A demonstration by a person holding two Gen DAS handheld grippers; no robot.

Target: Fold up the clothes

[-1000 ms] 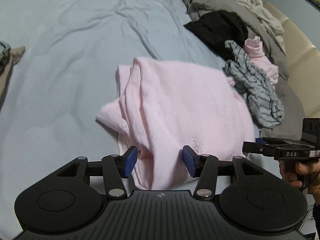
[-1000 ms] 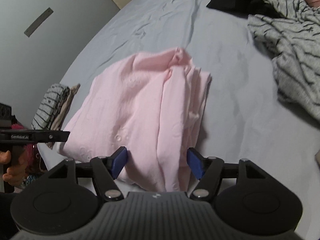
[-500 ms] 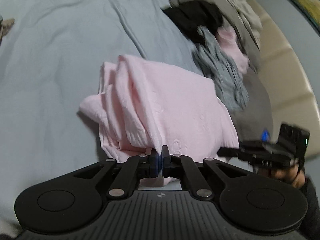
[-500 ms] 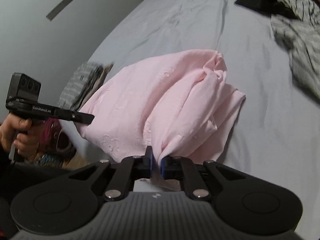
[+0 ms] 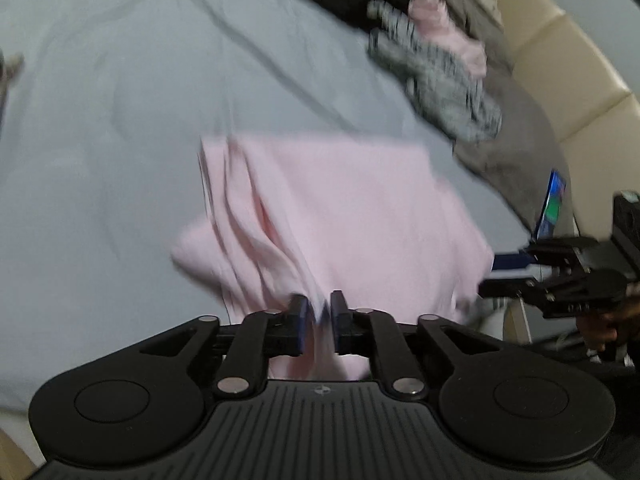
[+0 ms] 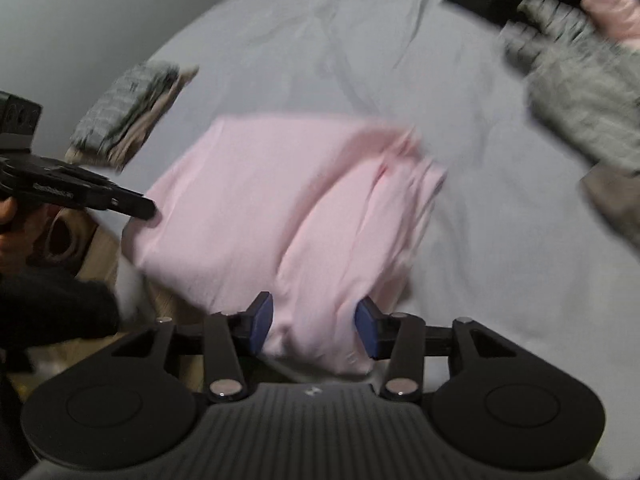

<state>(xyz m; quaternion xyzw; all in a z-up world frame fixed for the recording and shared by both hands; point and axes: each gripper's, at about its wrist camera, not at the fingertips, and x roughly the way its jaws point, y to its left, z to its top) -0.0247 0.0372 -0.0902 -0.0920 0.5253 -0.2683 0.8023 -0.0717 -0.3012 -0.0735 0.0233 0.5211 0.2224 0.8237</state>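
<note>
A folded pink garment (image 5: pixel 340 216) lies on the grey-blue sheet of the bed (image 5: pixel 120 120), close to the bed's near edge, and both tools stand over that near edge. The left tool (image 5: pixel 319 318) has a narrow gap between its blue pads, and a thin pleat of the pink cloth runs up through that gap; its jaws have just been opening, and through the blur I cannot tell whether the pads press on the cloth. The right tool (image 6: pixel 314 330) stands wider, its jaws also having just been opening, with a thick fold of the same garment between the pads and a little space showing at the right pad, so it does not clamp the cloth. In the right wrist view the left tool comes in from the left, held in a hand (image 6: pixel 8 224). A small stack of folded clothes (image 6: pixel 124 112) sits near the bed's left edge, well apart from the pink garment. A pile of unfolded clothes (image 5: pixel 440 64), grey striped, black and pink, lies at the far right of the bed beside a cream padded headboard (image 5: pixel 568 64).
</note>
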